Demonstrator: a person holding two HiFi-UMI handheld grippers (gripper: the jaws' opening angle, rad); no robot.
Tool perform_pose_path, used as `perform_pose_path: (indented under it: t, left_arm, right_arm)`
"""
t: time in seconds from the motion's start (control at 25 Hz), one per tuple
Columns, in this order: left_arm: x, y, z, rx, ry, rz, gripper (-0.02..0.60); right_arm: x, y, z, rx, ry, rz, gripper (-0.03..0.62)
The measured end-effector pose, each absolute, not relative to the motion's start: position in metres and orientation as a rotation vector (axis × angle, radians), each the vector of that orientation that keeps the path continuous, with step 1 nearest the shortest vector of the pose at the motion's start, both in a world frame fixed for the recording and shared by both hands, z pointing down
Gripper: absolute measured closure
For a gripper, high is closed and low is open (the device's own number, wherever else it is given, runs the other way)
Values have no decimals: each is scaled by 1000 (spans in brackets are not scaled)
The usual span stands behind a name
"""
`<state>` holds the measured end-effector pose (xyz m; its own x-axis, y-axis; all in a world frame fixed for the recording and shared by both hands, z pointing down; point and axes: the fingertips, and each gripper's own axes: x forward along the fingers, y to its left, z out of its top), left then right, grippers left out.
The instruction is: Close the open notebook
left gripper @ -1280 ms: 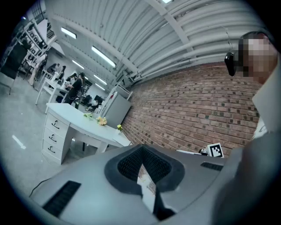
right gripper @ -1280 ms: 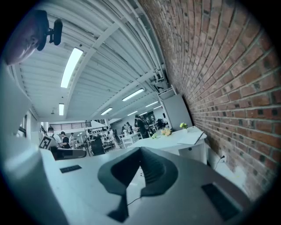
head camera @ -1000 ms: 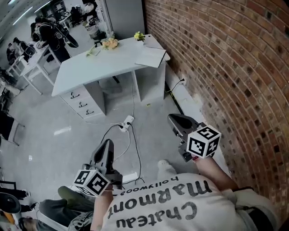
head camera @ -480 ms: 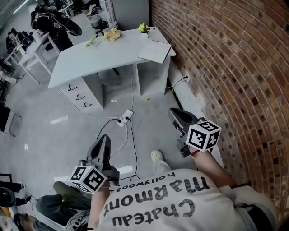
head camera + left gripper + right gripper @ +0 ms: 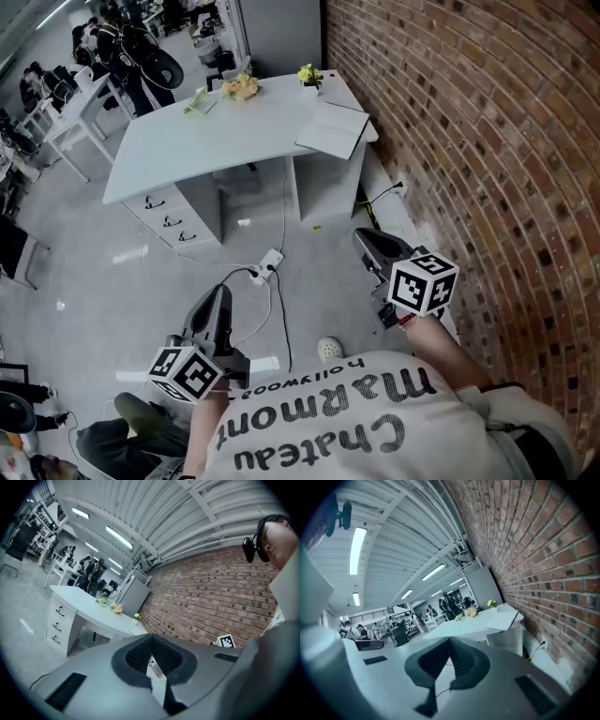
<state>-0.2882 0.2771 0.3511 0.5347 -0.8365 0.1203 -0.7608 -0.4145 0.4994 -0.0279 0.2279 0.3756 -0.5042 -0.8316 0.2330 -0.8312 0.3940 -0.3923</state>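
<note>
Since a second ago, the bench [image 5: 187, 150] is sliding lower and rightward in the head view as the person [image 5: 356, 422] is walking toward it across the floor [image 5: 94, 244]. The open notebook [image 5: 333, 130] is lying on the bench's right end, just beside the brick wall [image 5: 469, 141], well apart from both grippers. The left gripper [image 5: 221, 298] and right gripper [image 5: 367, 244] are pointing toward the bench, each with its jaws pressing together on nothing. Flowers [image 5: 241, 87] are resting near the bench's far edge, and a power strip [image 5: 268, 262] is lying on the floor between grippers and bench.
</note>
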Motion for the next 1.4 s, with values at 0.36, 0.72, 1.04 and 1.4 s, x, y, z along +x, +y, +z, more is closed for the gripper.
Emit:
perform_pose_path:
  t: [0.36, 0.72, 1.04, 1.4]
  left_arm:
    - [-251, 194, 347, 2280, -1323, -218, 581]
    - [-216, 160, 375, 2279, -1266, -197, 581]
    - [-203, 149, 381, 2277, -1259, -160, 581]
    - [-203, 119, 404, 2246, -1237, -116, 581]
  right_arm:
    - [9, 138, 371, -1545, 2638, -685, 591]
    - [33, 106, 393, -1560, 2658, -701, 591]
    - [56, 104, 433, -1638, 2624, -792, 591]
    - [58, 75, 460, -1683, 2620, -856, 591]
